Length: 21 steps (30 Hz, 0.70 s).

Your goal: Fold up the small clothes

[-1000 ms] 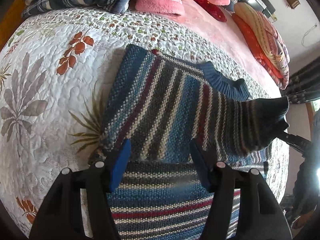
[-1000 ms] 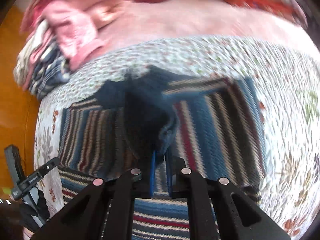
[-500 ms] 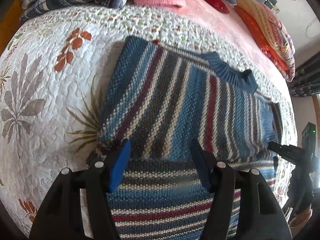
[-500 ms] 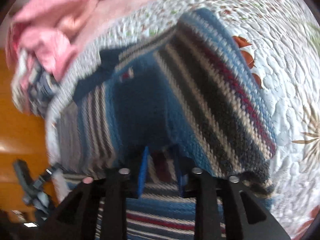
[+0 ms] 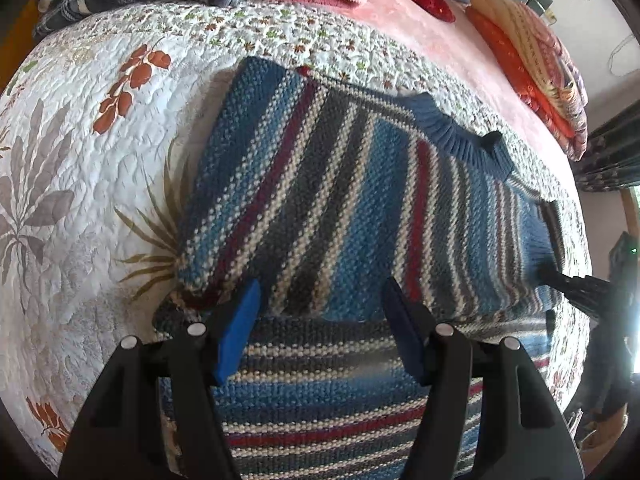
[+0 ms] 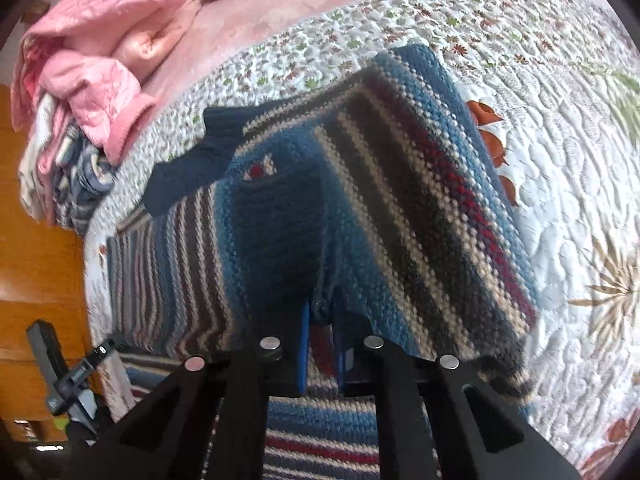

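The left gripper (image 5: pixel 320 312) hangs wide open, holding nothing, over the striped sweater (image 5: pixel 360 208). The right gripper (image 6: pixel 322 344) is pinched onto a fold of it. The sweater lies on the quilt (image 5: pixel 80 160), near its pink far edge, with piled clothes (image 6: pixel 88 64) beyond.

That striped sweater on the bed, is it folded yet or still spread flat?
Partly folded. The striped sweater has a sleeve laid across its body, stripes crossing those underneath, and its bottom part lies unfolded near the left gripper.

striped knit sweater (image 5: pixel 344 208) | partly folded | flat on quilt (image 5: pixel 80 152)
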### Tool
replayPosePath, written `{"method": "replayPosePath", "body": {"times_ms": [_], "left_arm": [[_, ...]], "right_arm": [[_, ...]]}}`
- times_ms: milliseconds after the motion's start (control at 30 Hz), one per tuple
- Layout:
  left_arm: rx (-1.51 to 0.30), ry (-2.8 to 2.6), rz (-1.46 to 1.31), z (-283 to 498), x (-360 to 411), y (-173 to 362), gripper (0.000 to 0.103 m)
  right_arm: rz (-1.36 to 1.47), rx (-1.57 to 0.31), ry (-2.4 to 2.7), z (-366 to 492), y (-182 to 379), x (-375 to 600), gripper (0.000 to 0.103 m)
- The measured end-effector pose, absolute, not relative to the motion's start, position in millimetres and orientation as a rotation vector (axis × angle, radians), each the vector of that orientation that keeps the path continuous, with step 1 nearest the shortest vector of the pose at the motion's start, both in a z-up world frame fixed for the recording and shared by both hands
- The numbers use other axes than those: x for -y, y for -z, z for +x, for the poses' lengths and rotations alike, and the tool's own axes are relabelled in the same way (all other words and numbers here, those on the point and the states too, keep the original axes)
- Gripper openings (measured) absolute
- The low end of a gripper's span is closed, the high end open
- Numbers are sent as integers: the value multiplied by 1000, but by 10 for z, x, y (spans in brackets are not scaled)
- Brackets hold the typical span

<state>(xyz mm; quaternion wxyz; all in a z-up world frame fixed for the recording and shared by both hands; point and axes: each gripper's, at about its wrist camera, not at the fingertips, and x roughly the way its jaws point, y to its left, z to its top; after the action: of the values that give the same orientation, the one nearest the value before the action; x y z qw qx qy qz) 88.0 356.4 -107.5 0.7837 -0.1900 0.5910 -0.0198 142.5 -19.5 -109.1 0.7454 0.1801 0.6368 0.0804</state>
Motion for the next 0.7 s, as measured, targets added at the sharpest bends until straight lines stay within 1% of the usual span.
{"method": "replayPosePath", "body": {"times_ms": [100,267,333,367,467,500,567,633,700], "left_arm": [[-1278,44,-412,870,-3563,1101,64],[-1284,56,-340,851,-3510,1100,64],[-1285,51,-327,828,-3513,1056,64],[-1283,49,-323,809,-3520,1021,64],[-1249,56,-311,652,-3566,805,64],[-1235,58,-296,560,-3584,702,65],[-1214,60,-277,375,-3622,537,70],[-1200,61,-255,111,-3657,371,76],[-1192,58,-271,-151,-3705,293,81]], "right_arm": [[346,-1409,-153,1387,1152,179,10],[301,-1417,-132,1381,1273,74,11],[268,-1407,-134,1352,1246,34,13],[260,-1403,-135,1324,1204,7,19],[261,-1365,-165,1189,967,45,24],[262,-1349,-176,1141,880,78,32],[290,-1290,-192,947,618,175,43],[319,-1267,-215,731,457,254,49],[331,-1257,-233,427,360,310,52]]}}
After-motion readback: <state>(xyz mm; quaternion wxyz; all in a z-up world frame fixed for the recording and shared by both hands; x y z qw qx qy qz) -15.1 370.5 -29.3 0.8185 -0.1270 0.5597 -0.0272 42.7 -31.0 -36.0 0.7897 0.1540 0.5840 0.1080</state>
